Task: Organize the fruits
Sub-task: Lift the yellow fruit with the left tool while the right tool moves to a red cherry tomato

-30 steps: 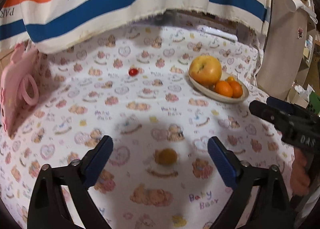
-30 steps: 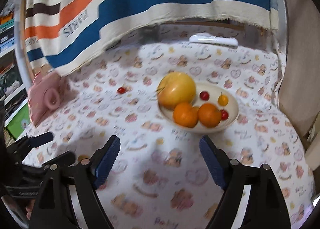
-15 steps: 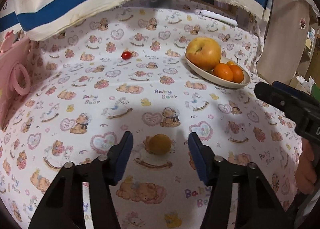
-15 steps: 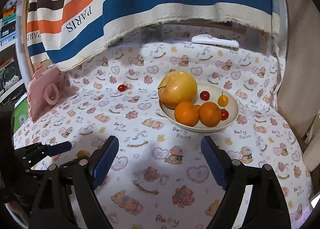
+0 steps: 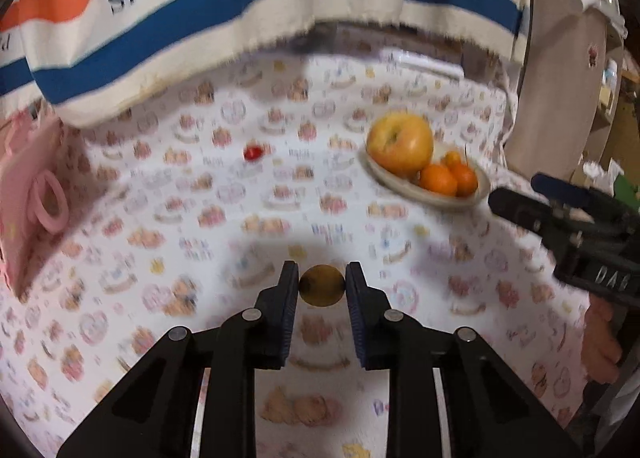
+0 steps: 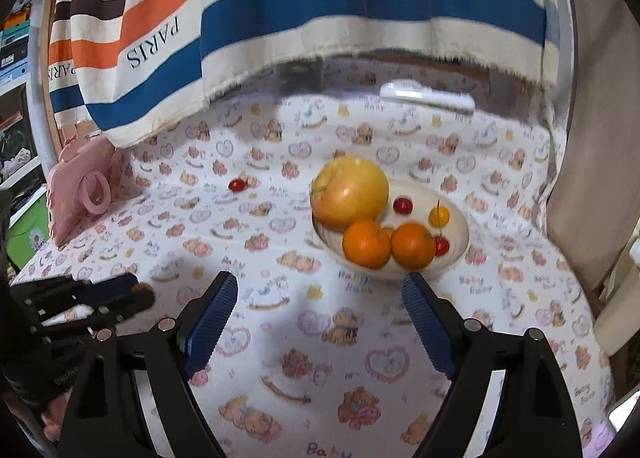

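Yellow little fruit [image 5: 322, 285] sits pinched in the left gripper [image 5: 322, 282]; it should lift gently toward the bowl [image 5: 440, 199]. The right gripper [image 6: 318, 300] stays spread, empty.

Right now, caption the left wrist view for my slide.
Left gripper shut on a small yellow fruit above the bear-print tablecloth, fruit bowl beyond.

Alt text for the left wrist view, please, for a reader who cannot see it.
The left gripper has just closed on a small yellow fruit above a bear-print tablecloth. Farther back to the right, a bowl holds an apple and oranges; a red cherry tomato lies alone, and the right gripper shows at the right edge.
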`<action>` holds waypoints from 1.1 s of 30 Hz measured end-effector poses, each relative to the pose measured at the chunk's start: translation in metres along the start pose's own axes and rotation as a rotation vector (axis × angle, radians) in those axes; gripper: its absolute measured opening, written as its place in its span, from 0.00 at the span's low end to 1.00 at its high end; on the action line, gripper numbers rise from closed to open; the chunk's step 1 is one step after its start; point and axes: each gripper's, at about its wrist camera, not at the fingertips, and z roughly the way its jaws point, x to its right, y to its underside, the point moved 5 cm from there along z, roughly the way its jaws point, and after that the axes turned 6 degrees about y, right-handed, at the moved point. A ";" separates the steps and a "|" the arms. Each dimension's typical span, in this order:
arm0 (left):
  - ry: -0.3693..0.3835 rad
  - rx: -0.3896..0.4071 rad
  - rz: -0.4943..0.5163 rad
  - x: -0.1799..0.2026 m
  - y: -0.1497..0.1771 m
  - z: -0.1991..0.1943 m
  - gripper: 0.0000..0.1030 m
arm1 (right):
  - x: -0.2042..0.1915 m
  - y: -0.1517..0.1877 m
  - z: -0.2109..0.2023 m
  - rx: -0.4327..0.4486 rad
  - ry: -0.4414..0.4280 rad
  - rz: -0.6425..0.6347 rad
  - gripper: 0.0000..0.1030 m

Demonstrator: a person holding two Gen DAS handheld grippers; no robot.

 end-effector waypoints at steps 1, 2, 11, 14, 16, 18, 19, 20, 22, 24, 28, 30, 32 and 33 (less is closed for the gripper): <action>0.000 0.018 0.003 -0.001 -0.010 -0.004 0.23 | 0.000 -0.004 -0.001 0.009 0.001 0.004 0.83; -0.002 0.037 0.008 -0.002 -0.020 -0.008 0.23 | -0.001 -0.009 -0.002 0.019 -0.001 0.013 0.83; 0.038 0.298 0.016 -0.016 -0.126 -0.037 0.23 | 0.000 -0.048 -0.005 0.071 0.004 0.097 0.83; 0.013 0.347 0.022 -0.030 -0.143 -0.021 0.23 | -0.001 -0.059 -0.002 0.076 0.025 0.102 0.84; 0.007 0.354 0.004 -0.044 -0.142 -0.005 0.23 | -0.003 -0.063 0.001 0.076 0.035 0.090 0.89; 0.002 0.311 -0.033 -0.059 -0.136 0.016 0.23 | -0.006 -0.067 0.004 0.082 0.045 0.070 0.91; 0.004 0.284 -0.049 -0.067 -0.132 0.027 0.23 | -0.007 -0.067 0.006 0.087 0.056 0.066 0.91; 0.003 0.278 -0.057 -0.073 -0.128 0.032 0.23 | -0.009 -0.068 0.008 0.091 0.065 0.063 0.91; -0.025 0.281 -0.069 -0.083 -0.122 0.040 0.23 | -0.012 -0.068 0.014 0.089 0.070 0.064 0.94; -0.037 0.286 -0.075 -0.090 -0.119 0.044 0.23 | -0.017 -0.069 0.024 0.084 0.060 0.077 1.00; -0.035 0.280 -0.103 -0.103 -0.113 0.053 0.23 | -0.031 -0.073 0.052 0.037 0.035 0.076 1.00; -0.053 0.273 -0.105 -0.107 -0.112 0.055 0.23 | -0.039 -0.075 0.066 0.012 0.035 0.057 1.00; -0.069 0.268 -0.109 -0.111 -0.110 0.059 0.23 | -0.049 -0.080 0.080 0.011 0.036 0.029 1.00; -0.074 0.260 -0.113 -0.113 -0.109 0.061 0.23 | -0.053 -0.082 0.084 0.014 0.034 0.015 1.00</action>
